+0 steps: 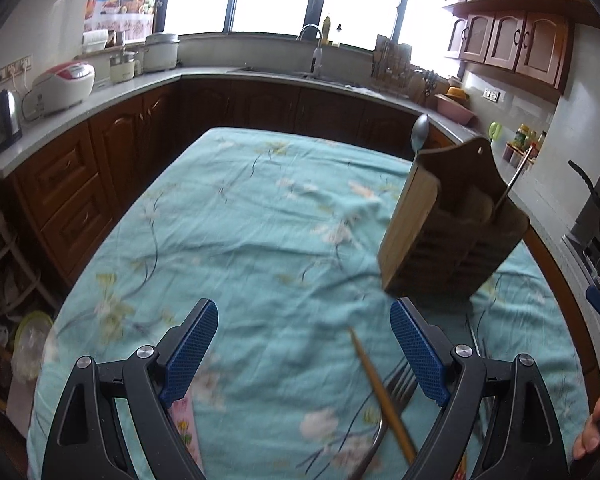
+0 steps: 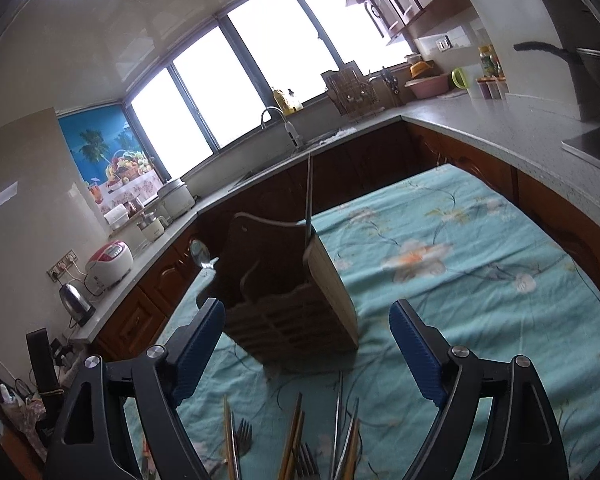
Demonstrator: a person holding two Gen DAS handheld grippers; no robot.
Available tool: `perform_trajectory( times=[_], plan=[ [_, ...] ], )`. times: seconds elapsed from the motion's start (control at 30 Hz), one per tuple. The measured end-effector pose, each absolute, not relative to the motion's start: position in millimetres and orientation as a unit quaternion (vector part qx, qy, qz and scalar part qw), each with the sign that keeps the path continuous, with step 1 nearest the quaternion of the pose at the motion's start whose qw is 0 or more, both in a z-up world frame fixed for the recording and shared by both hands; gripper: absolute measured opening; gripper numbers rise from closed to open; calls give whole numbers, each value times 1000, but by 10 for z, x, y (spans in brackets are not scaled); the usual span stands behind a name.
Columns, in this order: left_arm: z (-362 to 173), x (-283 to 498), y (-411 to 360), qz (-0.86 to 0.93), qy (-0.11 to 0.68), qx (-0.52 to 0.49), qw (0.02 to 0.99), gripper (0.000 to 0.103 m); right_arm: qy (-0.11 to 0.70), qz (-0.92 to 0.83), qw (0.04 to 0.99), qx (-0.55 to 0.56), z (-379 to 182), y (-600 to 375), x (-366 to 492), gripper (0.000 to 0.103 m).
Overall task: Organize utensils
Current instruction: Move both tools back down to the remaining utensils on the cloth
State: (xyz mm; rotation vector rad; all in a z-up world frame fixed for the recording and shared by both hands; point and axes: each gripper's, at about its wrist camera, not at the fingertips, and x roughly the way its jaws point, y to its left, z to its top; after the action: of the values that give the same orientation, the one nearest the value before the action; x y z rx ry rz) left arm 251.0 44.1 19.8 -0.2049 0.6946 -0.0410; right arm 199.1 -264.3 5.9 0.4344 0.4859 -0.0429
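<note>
While both grippers — left gripper (image 1: pixel 304 344), right gripper (image 2: pixel 308 344) — gape empty, grab one chopstick (image 1: pixel 382 394) near the bench's front edge, then drop it in the wooden holder (image 2: pixel 288 300).

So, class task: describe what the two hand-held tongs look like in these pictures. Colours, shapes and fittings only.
The left tongs and right tongs look alike: each has two glossy black plastic arms with triangular cut-outs, joined by round silver bolts. Each finger carries a flat blue pad with a fine grid texture on its inner face. No cables or markings show. At the left view's lower right edge, part of a hand shows; no sleeve is visible.
</note>
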Motion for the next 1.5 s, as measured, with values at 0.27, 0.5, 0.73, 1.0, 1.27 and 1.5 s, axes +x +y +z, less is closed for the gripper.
perform_trajectory(
  times=[0.27,0.5,0.73,1.0,1.27,1.5],
  plan=[
    [91,2332,492,-23,357,-108,928,89,267,-36,938,217,-150,-2641,1719,86],
    [-3,2270,502,-23,373,-110,921,89,296,-44,932,203,-361,-2559,1550,86],
    [-87,2264,486,-22,385,-106,917,89,337,-61,923,174,-580,-2489,1499,86],
    [-163,2436,397,-26,400,-98,911,87,373,-81,914,137,-705,-2448,1545,85],
    [-255,2679,285,-31,413,-87,906,77,410,-78,900,127,-846,-2419,1681,54],
    [-336,2884,208,-34,423,-82,902,71,438,-62,890,109,-952,-2312,1817,38]
  ],
)
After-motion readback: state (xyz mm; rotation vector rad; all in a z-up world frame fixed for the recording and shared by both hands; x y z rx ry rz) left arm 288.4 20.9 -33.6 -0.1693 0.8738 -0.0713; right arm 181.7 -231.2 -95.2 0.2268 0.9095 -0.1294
